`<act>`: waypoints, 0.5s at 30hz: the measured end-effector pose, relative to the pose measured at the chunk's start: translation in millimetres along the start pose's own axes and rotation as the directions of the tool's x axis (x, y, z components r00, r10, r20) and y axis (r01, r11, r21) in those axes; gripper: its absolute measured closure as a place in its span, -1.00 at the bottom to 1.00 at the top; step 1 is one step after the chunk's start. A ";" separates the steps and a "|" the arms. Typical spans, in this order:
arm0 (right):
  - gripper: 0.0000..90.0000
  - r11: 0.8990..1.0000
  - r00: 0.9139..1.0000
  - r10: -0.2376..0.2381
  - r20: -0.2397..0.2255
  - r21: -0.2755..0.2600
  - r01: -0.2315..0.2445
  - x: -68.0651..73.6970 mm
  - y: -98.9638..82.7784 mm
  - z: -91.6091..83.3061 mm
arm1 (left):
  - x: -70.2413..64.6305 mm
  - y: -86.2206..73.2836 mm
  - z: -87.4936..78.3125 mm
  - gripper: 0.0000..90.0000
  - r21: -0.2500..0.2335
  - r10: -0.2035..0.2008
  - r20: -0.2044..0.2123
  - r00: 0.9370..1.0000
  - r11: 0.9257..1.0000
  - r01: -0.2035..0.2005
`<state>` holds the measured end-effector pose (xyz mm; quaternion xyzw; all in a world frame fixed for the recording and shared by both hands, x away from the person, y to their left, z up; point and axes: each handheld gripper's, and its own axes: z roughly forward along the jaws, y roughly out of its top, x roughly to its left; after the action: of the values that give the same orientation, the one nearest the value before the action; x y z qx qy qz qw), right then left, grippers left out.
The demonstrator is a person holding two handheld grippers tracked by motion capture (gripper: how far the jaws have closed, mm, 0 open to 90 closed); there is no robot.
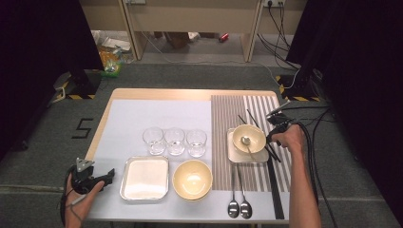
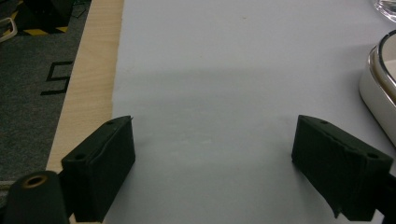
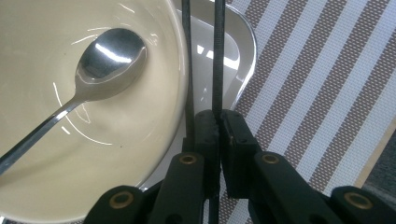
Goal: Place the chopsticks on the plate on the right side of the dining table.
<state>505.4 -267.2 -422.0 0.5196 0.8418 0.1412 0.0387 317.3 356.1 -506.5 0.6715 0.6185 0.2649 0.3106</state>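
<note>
**Mia:** Look, right up close are the two black jaws of the right gripper [image 3: 218, 126]. What are they doing?

**Ben:** They are squeezed together on two thin black chopsticks [image 3: 217, 56]. The sticks are pinched between the pads.

**Mia:** Which way do the sticks point?

**Ben:** Straight away from the jaws, side by side. They run out over the edge of the white plate [image 3: 243, 51].

**Mia:** And the bowl [image 3: 140, 140]?

**Ben:** It sits on that plate, on the left of the sticks in the right gripper view. A shiny spoon [image 3: 112, 51] lies inside it. One stick passes just by the bowl's rim. I cannot tell if it touches.

**Mia:** What is on the other side?

**Ben:** The striped mat [image 3: 317, 84].

**Mia:** So what matters for the next move?

**Ben:** I think the sticks will be put down here. They lie along the side of the bowl, not across it. If the hand tips toward the bowl, they could bump the rim or the spoon.

**Mia:** What about the left gripper [image 2: 215, 154]?

**Ben:** Its jaws are wide apart with nothing between them. It rests low over the pale table cover [image 2: 210, 56], next to a white tray [image 2: 378, 88]. It is far from the bowl.

**Mia:** So the right hand is the near one?

**Ben:** Yes, it is right beside the bowl.
</note>
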 end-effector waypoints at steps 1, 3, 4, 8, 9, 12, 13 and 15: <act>0.91 1.000 1.000 -0.001 -0.003 -0.005 0.001 0.5 0.5 1.3 | -0.1 0.0 0.0 -0.73 0.000 -0.001 0.000 1.000 1.000 0.001; 0.92 1.000 1.000 -0.001 -0.007 -0.001 0.001 0.5 0.7 3.6 | 0.0 0.0 0.0 -0.73 0.000 0.000 0.000 1.000 1.000 0.000; 0.91 1.000 1.000 0.000 -0.005 0.001 0.000 0.3 0.9 4.5 | 0.0 0.0 0.0 -0.73 0.000 0.000 0.000 1.000 1.000 0.000; 0.91 1.000 1.000 -0.003 -0.023 -0.018 0.003 -1.8 1.2 6.6 | 0.0 0.0 0.0 -0.73 0.000 0.000 0.000 1.000 1.000 0.000; 0.91 1.000 1.000 0.005 -0.026 -0.013 -0.005 -1.4 0.8 6.5 | 0.0 0.1 0.0 -0.73 0.001 0.000 0.001 1.000 1.000 0.000; 0.91 1.000 1.000 -0.005 -0.024 -0.016 0.004 -3.0 -0.5 7.4 | 0.0 0.0 0.0 -0.73 0.000 0.000 0.000 1.000 1.000 0.000; 0.91 1.000 1.000 -0.005 -0.026 -0.018 0.004 -3.4 -0.9 7.7 | 0.0 0.0 0.0 -0.73 0.001 0.001 0.000 1.000 1.000 -0.001; 0.91 1.000 1.000 0.006 -0.029 -0.019 -0.006 -3.6 -1.6 8.4 | 0.0 0.0 0.0 -0.73 0.001 -0.001 0.000 1.000 1.000 0.001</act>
<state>507.4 -269.4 -430.8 0.5197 0.8392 0.1567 0.0312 317.3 356.1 -506.5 0.6715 0.6188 0.2643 0.3104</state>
